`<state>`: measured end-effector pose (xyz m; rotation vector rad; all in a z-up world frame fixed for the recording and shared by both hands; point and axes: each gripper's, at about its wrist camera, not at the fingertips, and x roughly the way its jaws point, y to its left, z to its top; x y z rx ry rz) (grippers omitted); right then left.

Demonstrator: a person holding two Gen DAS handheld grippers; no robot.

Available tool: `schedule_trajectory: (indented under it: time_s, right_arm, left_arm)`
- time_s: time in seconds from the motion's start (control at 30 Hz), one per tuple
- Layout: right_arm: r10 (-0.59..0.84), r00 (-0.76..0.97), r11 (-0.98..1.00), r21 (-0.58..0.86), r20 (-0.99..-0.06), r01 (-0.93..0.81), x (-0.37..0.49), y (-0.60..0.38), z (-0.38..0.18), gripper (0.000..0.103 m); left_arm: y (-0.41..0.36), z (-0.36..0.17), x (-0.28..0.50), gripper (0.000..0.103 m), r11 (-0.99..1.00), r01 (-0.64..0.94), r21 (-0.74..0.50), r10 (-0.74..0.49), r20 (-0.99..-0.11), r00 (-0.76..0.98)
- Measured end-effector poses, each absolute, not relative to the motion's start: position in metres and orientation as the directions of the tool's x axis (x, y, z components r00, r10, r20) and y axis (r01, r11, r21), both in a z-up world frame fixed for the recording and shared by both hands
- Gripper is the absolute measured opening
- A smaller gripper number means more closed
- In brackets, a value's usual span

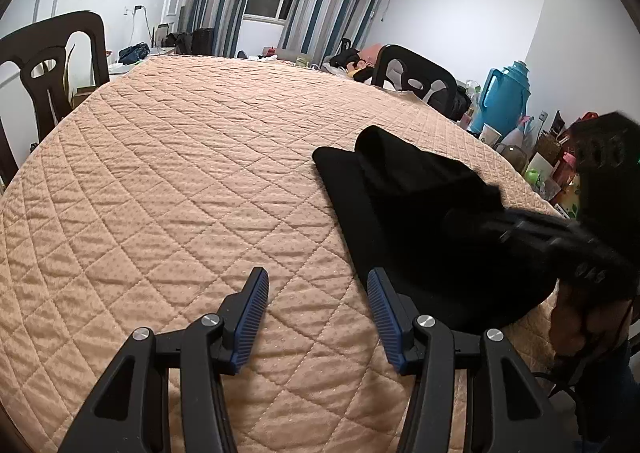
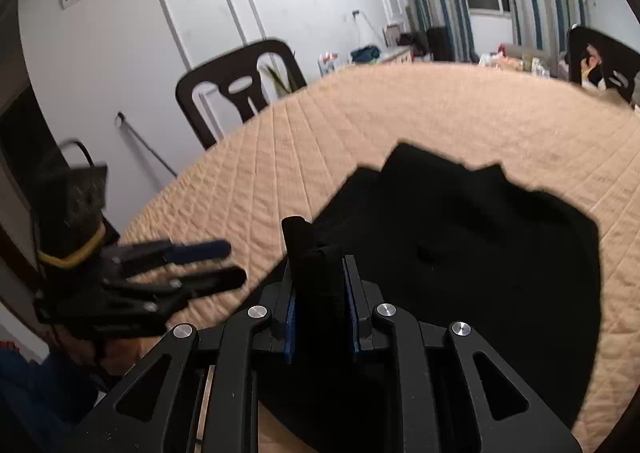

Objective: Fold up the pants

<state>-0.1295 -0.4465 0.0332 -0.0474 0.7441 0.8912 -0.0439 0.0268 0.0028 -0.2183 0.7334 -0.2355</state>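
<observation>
Black pants (image 1: pixel 416 213) lie in a folded heap on the peach quilted table cover (image 1: pixel 180 181), right of my left gripper (image 1: pixel 318 285). The left gripper is open and empty, low over the cover, its right finger at the pants' near edge. In the right wrist view my right gripper (image 2: pixel 320 277) is shut on a bunched fold of the pants (image 2: pixel 460 253), lifting it a little above the rest. The left gripper (image 2: pixel 216 261) shows open at the left there. The right gripper shows blurred in the left wrist view (image 1: pixel 560 245).
Dark chairs stand at the table's left (image 1: pixel 52 69) and far right (image 1: pixel 412 77). A blue thermos jug (image 1: pixel 504 97) and several small items crowd a surface at the right. Curtains and a window lie behind. The table's edge runs close on the right.
</observation>
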Motion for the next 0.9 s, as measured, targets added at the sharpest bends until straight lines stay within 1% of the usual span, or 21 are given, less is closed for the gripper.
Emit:
schedule_trajectory:
  time_s: [0.07,0.13,0.2,0.23,0.3,0.37,0.47,0.57,0.63,0.67,0.77,0.83,0.9]
  right_arm:
    - [0.7,0.421,0.635,0.232,-0.577,-0.737,-0.138,-0.447,0.046,0.02]
    - [0.717,0.399,0.605,0.226,-0.571,-0.764,-0.142,-0.437,0.048,0.02]
    - [0.706,0.371,0.593,0.216,-0.603,-0.776,-0.135,-0.433,0.033,0.02]
    - [0.693,0.344,0.588,0.221,-0.634,-0.778,-0.134,-0.428,0.018,0.021]
    - [0.707,0.342,0.581,0.232,-0.619,-0.78,-0.133,-0.429,0.019,0.024]
    - [0.722,0.334,0.571,0.248,-0.605,-0.783,-0.134,-0.432,0.024,0.032]
    - [0.722,0.324,0.559,0.239,-0.612,-0.794,-0.137,-0.425,0.022,0.039]
    - [0.723,0.328,0.551,0.22,-0.608,-0.805,-0.144,-0.425,0.026,0.042]
    - [0.76,0.325,0.53,0.248,-0.562,-0.811,-0.151,-0.437,0.035,0.042]
    - [0.783,0.339,0.526,0.264,-0.522,-0.808,-0.152,-0.446,0.043,0.042]
    - [0.769,0.432,0.591,0.267,-0.471,-0.761,-0.146,-0.472,0.053,0.042]
    - [0.731,0.492,0.655,0.284,-0.473,-0.701,-0.138,-0.492,0.052,0.042]
    - [0.666,0.552,0.734,0.308,-0.501,-0.606,-0.123,-0.517,0.042,0.042]
  left_arm:
    - [0.028,0.004,-0.045,0.055,0.952,0.13,-0.278,-0.282,-0.63,0.723]
    - [0.03,0.004,-0.046,0.055,0.951,0.125,-0.283,-0.282,-0.627,0.726]
    - [0.032,0.004,-0.048,0.055,0.951,0.121,-0.284,-0.28,-0.626,0.728]
    - [0.033,0.004,-0.049,0.055,0.952,0.118,-0.282,-0.276,-0.627,0.728]
    - [0.036,0.004,-0.05,0.055,0.954,0.112,-0.279,-0.27,-0.629,0.729]
    - [0.037,0.004,-0.049,0.055,0.954,0.107,-0.279,-0.266,-0.629,0.73]
    - [0.038,0.005,-0.049,0.055,0.953,0.105,-0.284,-0.267,-0.623,0.735]
    - [0.037,0.008,-0.048,0.055,0.953,0.109,-0.282,-0.268,-0.622,0.736]
    - [0.035,0.012,-0.047,0.055,0.954,0.119,-0.275,-0.27,-0.616,0.74]
    - [0.034,0.014,-0.047,0.055,0.954,0.125,-0.273,-0.273,-0.612,0.742]
    - [0.028,0.022,-0.041,0.055,0.95,0.153,-0.273,-0.292,-0.597,0.747]
    - [0.022,0.026,-0.035,0.055,0.944,0.186,-0.273,-0.316,-0.589,0.744]
    - [0.012,0.027,-0.024,0.055,0.939,0.21,-0.271,-0.335,-0.59,0.735]
